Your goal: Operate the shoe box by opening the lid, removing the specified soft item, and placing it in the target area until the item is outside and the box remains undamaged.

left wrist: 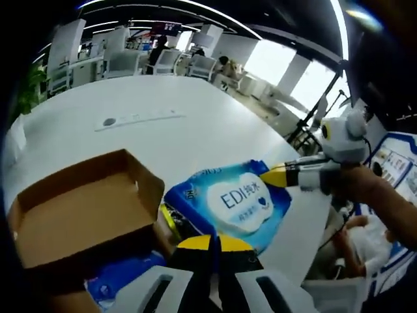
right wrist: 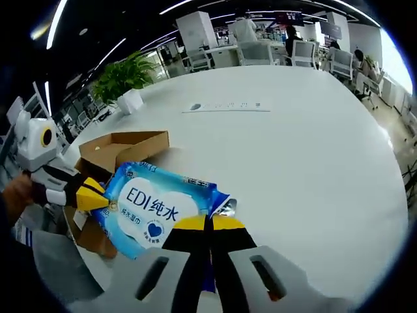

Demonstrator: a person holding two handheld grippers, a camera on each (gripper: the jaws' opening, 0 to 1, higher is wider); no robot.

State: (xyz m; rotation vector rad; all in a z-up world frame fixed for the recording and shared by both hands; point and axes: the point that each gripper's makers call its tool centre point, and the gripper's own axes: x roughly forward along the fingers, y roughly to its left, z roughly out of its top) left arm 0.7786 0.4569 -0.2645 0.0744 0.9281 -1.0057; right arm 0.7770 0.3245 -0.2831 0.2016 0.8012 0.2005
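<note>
Right, the lid of the shoe box [left wrist: 78,208] is already folded back, the brown card interior bare in the left gripper view, and the soft item, a blue wet-wipe pack [left wrist: 228,203], is out over the box's right edge. So I judge we're in the carry step: lifting it clear and across to the target area.

Both grippers have a share of it. My left gripper [left wrist: 214,243] has its yellow-tipped jaws pressed together on the near edge of the pack. My right gripper [right wrist: 208,223] does the same on the opposite edge, jaws closed on the blue film where a crinkled silver seam pokes out beside them. In the left gripper view the right gripper comes in from the right, its yellow tip touching the pack's far-right corner, with my hand [left wrist: 374,186] behind it.

The pack is stretched flat between the two grips, slightly tilted, label up. Whether its underside rests on the white bench [right wrist: 293,143] or the box rim, I cannot tell.

Next move, as I read it: raise both hands together, level, so the film doesn't tear or slip, and keep the pack off the box wall so the card isn't dragged or creased. Then across to open bench and down.
</note>
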